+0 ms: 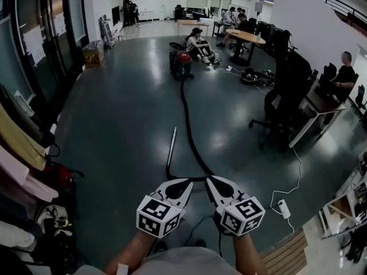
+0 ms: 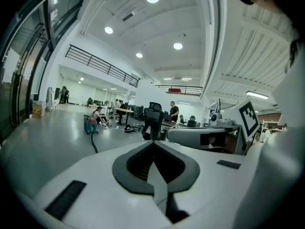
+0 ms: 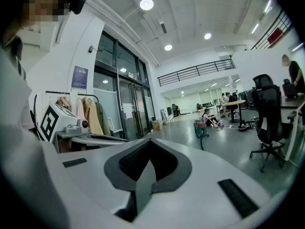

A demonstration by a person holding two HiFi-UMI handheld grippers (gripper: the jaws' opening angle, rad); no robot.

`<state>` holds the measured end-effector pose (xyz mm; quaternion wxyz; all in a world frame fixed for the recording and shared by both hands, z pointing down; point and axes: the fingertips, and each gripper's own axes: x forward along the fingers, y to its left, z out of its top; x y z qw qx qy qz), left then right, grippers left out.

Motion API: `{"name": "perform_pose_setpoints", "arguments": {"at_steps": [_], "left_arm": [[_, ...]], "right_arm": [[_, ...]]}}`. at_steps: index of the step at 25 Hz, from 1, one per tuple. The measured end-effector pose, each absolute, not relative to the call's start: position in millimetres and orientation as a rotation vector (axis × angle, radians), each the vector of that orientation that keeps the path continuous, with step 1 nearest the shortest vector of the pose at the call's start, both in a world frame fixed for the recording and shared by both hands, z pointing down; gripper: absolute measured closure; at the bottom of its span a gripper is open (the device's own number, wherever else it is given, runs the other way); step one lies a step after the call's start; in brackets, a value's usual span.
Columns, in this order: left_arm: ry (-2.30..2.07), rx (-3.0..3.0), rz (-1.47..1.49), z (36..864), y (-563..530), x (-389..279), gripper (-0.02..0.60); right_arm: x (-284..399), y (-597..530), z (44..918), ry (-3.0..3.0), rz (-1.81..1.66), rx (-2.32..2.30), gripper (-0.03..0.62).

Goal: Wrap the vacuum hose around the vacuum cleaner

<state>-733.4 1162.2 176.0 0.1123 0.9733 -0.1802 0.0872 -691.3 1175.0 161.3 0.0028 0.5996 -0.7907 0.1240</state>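
Just beyond the left gripper (image 1: 188, 181) (shut) lies the vacuum hose (image 1: 187, 125).

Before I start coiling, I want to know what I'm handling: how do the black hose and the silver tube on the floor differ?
Colour: the hose is black, the tube pale and metallic.
Shape: the hose snakes in curves, the tube lies straight.
Length: the hose runs all the way to the vacuum cleaner, the tube is far shorter.
Both lie flat on the grey floor.
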Motion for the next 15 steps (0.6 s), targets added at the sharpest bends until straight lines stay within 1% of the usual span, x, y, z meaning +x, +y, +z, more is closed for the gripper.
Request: {"name": "perform_pose_setpoints", "arguments": {"at_steps": [15], "left_arm": [[-0.536, 2.867, 0.253, 172.1, 1163.9, -726.2, 0.574]], "right_arm": [[-681.5, 1178.5, 161.6, -2.489, 0.398, 1.897, 0.589]]}}
